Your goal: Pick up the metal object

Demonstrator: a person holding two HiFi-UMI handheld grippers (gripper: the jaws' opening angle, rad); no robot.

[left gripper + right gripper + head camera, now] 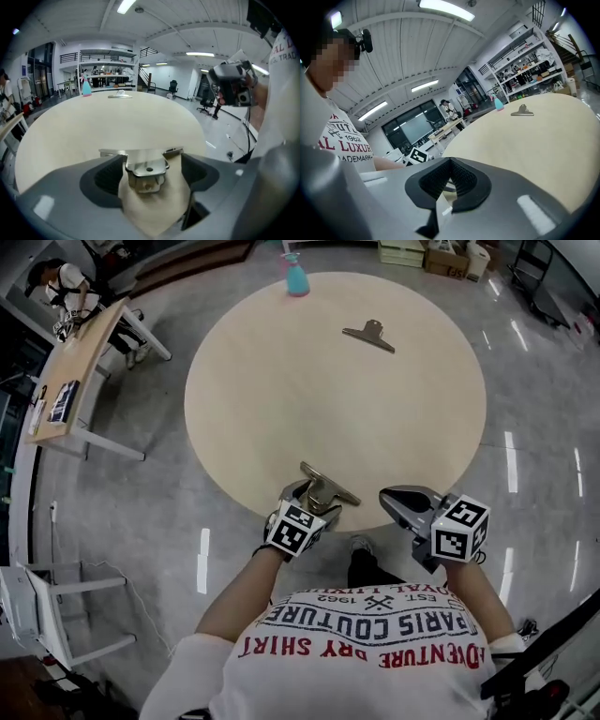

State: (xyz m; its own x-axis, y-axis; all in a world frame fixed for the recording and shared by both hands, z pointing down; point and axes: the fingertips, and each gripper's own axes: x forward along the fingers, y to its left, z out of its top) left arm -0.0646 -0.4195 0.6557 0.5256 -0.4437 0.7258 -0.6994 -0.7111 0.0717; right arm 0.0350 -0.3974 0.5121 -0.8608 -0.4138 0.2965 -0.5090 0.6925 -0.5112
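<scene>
A silver metal binder clip (328,488) lies near the front edge of the round beige table (309,399). My left gripper (314,495) stands open around it, with the clip (146,169) between the wide-spread jaws and a gap on its right side. A second metal clip (370,335) lies at the table's far side and also shows small as the far clip (120,95) in the left gripper view. My right gripper (398,500) hovers just off the table's front edge, to the right of the left one. Its jaws (451,165) are shut on nothing.
A turquoise spray bottle (296,277) stands at the table's far edge. A wooden desk (75,371) with a person at it is at the far left. A white frame stand (47,606) sits at the lower left on the glossy grey floor.
</scene>
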